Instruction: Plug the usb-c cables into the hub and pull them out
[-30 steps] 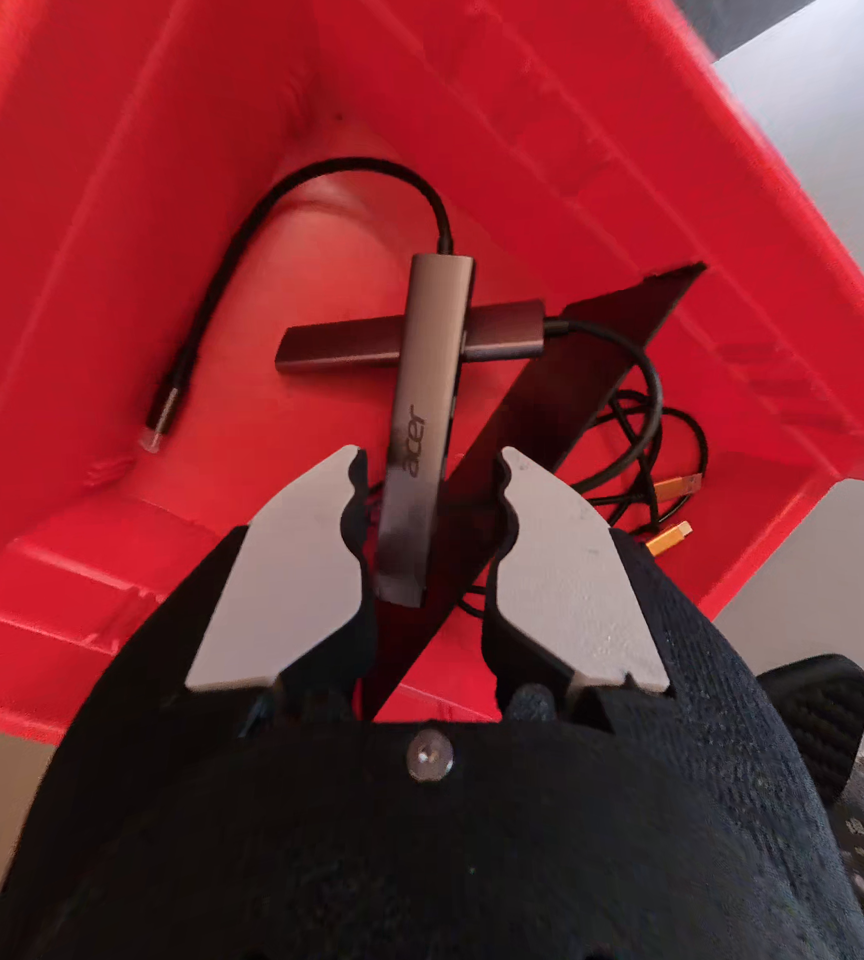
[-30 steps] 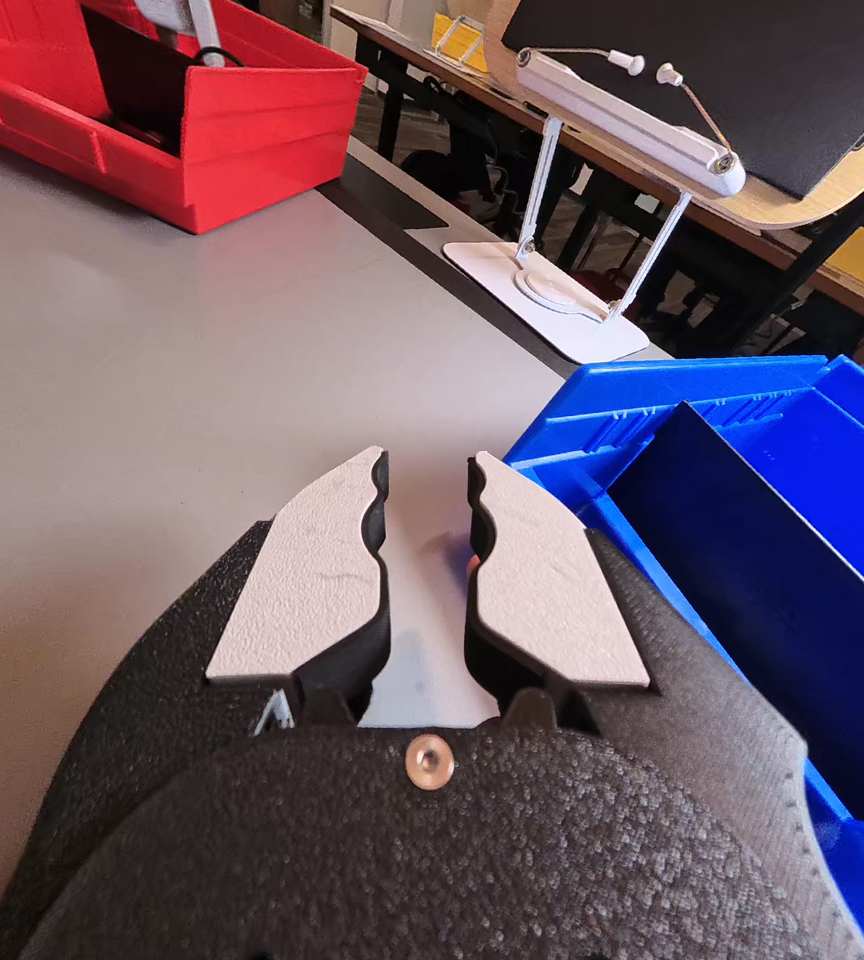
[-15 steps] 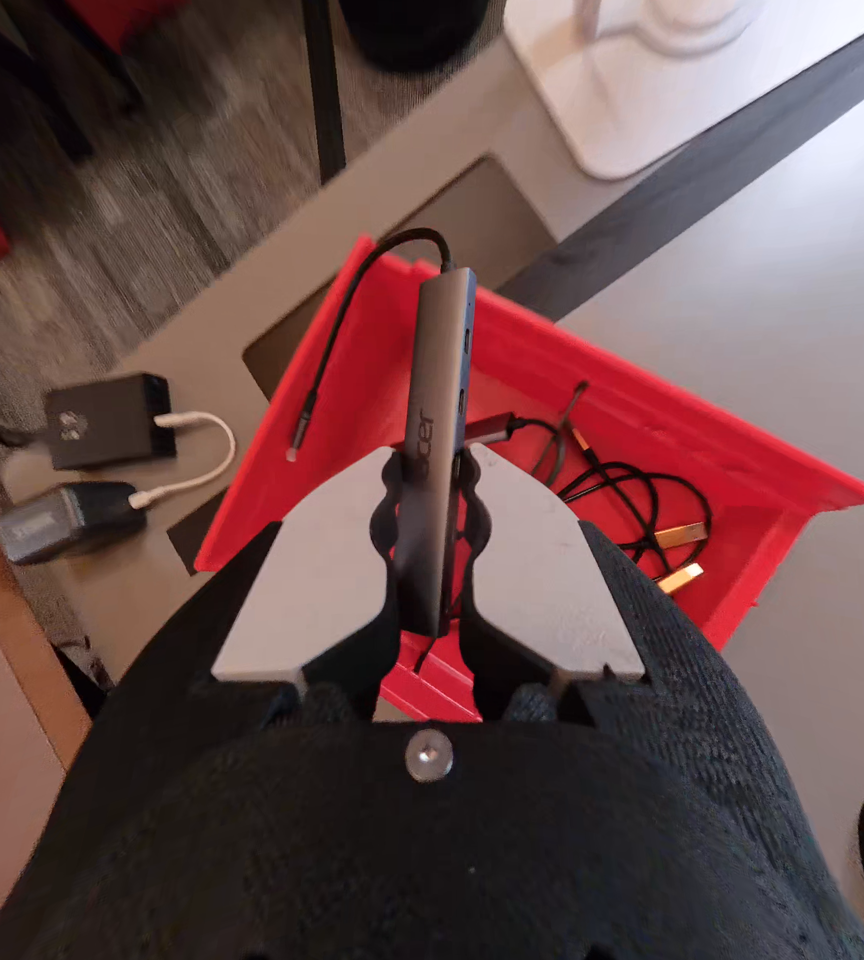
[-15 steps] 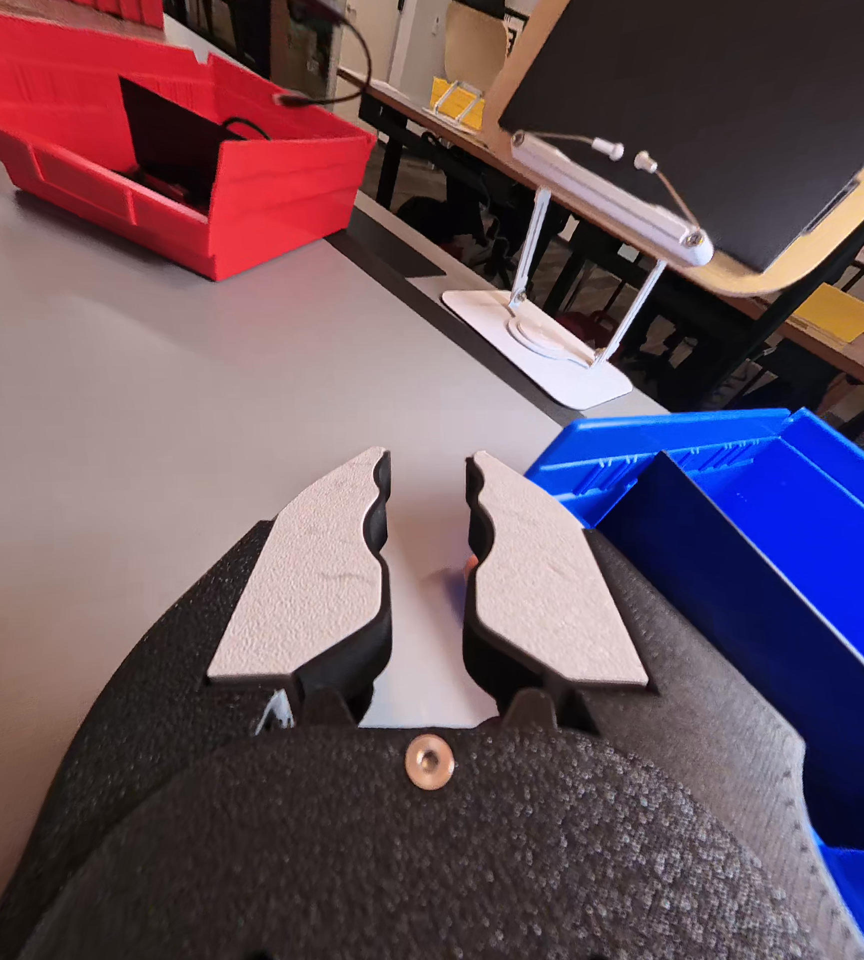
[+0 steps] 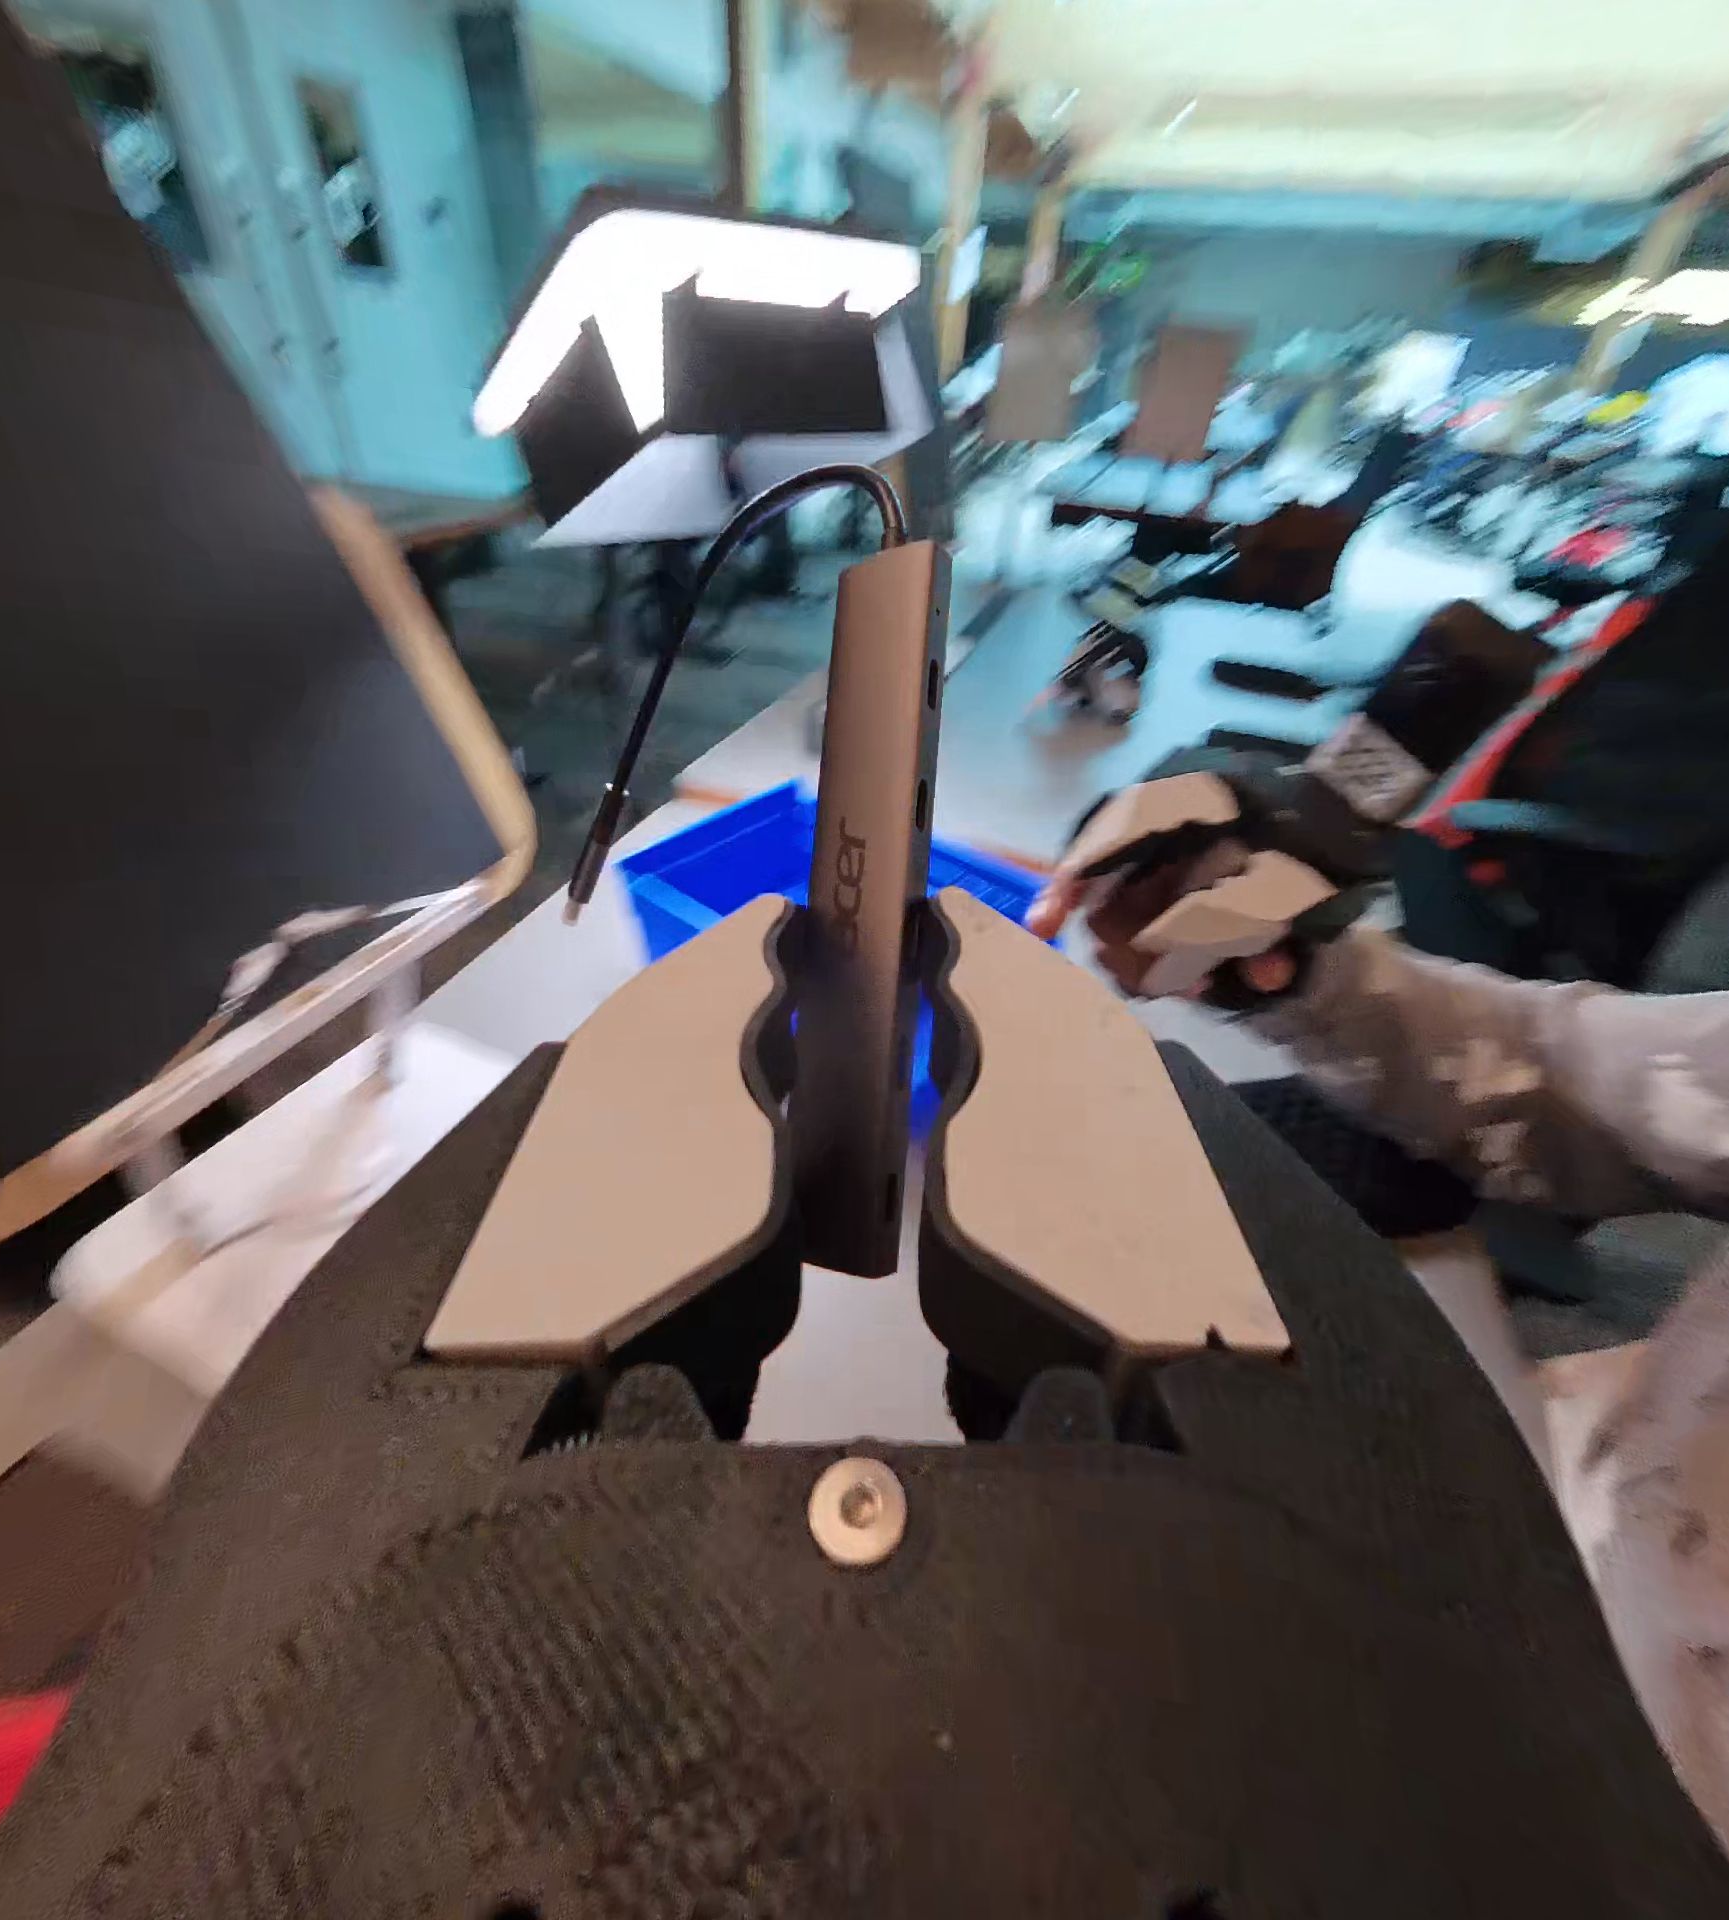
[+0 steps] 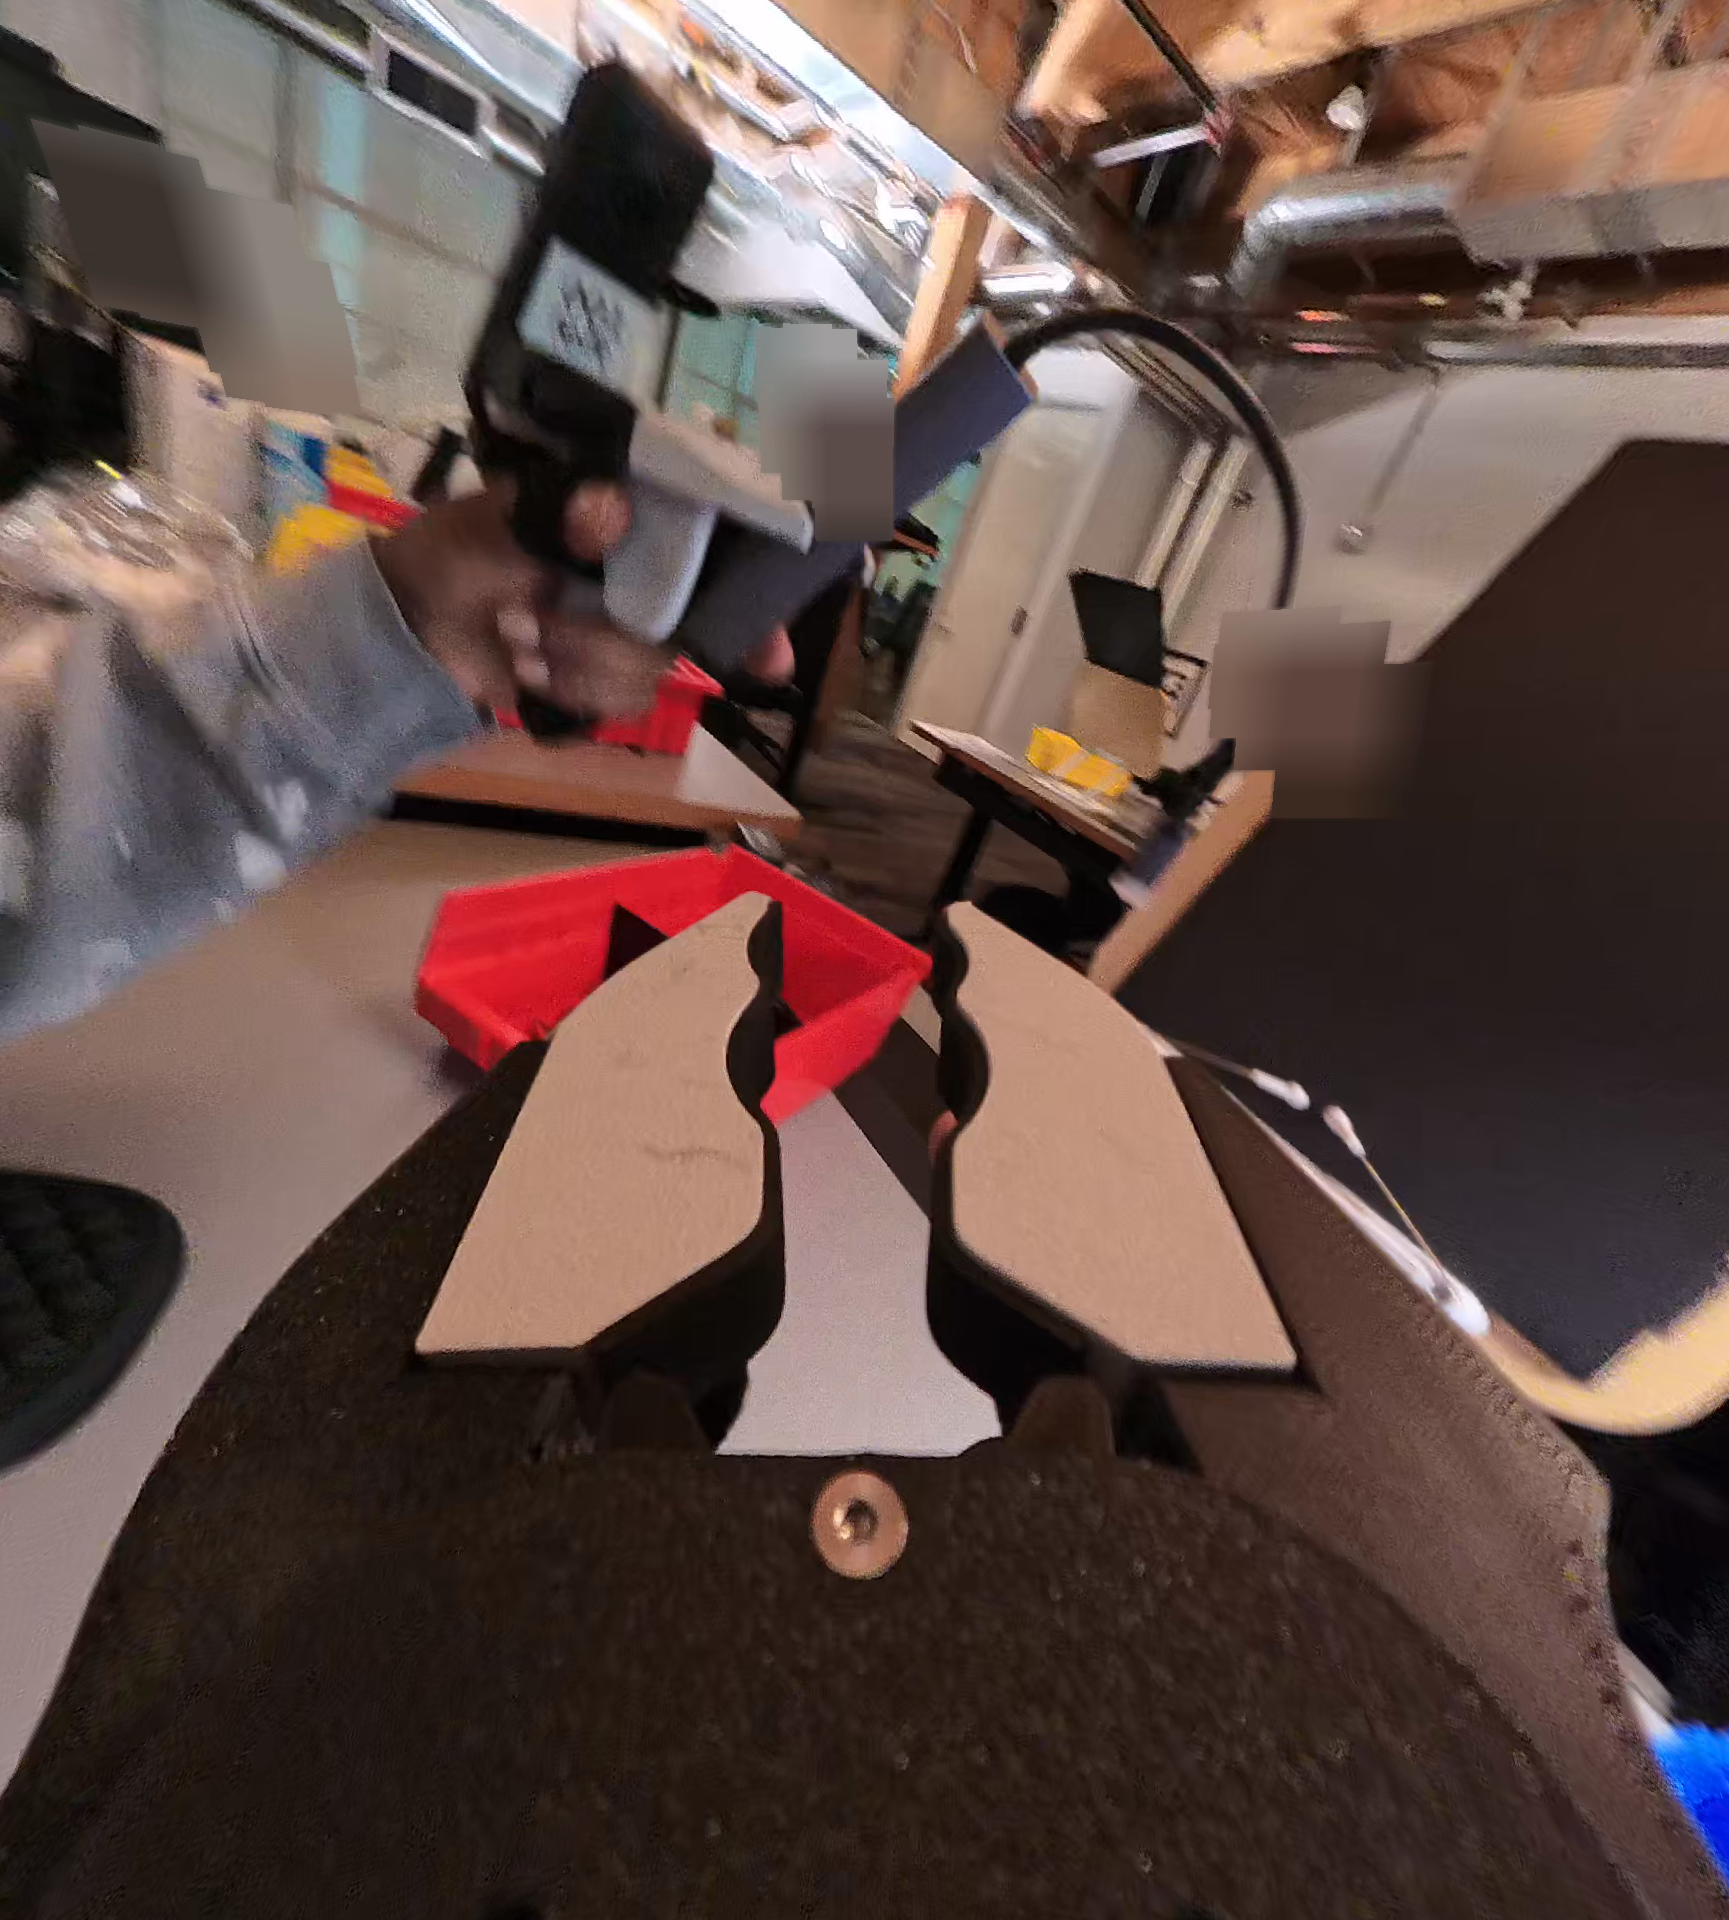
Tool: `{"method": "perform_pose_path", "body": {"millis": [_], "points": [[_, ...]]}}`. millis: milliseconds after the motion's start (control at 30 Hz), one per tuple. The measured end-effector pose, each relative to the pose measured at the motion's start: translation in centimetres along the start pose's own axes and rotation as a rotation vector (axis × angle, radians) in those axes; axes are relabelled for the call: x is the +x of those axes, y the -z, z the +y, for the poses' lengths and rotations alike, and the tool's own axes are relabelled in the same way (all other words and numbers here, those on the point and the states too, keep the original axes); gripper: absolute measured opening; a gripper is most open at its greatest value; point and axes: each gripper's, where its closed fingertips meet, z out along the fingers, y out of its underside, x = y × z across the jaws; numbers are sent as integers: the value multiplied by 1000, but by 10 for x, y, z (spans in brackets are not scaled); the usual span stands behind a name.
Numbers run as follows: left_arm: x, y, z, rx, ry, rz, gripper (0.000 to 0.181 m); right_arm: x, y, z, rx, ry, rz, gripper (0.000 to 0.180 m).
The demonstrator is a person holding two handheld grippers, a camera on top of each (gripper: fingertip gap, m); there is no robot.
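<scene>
Above the grey desk (image 6: pixel 216 1060) the left tool (image 5: pixel 855 935) is clamped on the hub (image 5: pixel 870 883), held upright with ports empty, while the right tool (image 6: pixel 855 935) stands apart and empty, so every plugging and unplugging step remains

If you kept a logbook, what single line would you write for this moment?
left gripper: shut on hub, held up | hub's cable: dangling, unplugged | right gripper: open, empty | red bin: on table
</scene>
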Motion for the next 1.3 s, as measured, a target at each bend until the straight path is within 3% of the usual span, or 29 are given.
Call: {"method": "perform_pose_path", "body": {"millis": [167,333,467,833,967,1100,1233,1300], "points": [[74,-35,22,144,101,388,22,-12,-3,-24,74,-52,-122,29],[111,-69,57,55,222,661,22,-28,10,-17,111,-71,-271,32],[123,-79,69,40,291,756,21,-40,21,-16,119,-60,-371,15],[145,-75,80,-49,297,827,21,-58,31,-16,126,-99,-496,17],[132,-78,74,-5,237,708,21,-49,32,-19,154,-84,-446,10],[105,-83,77,-6,-24,403,34,-35,35,-19,178,-102,-400,10],[98,-85,85,-86,-260,234,25,-28,34,-20,202,-141,-379,10],[96,-87,88,-117,-339,167,11,-25,32,-18,199,-138,-353,10]]}}
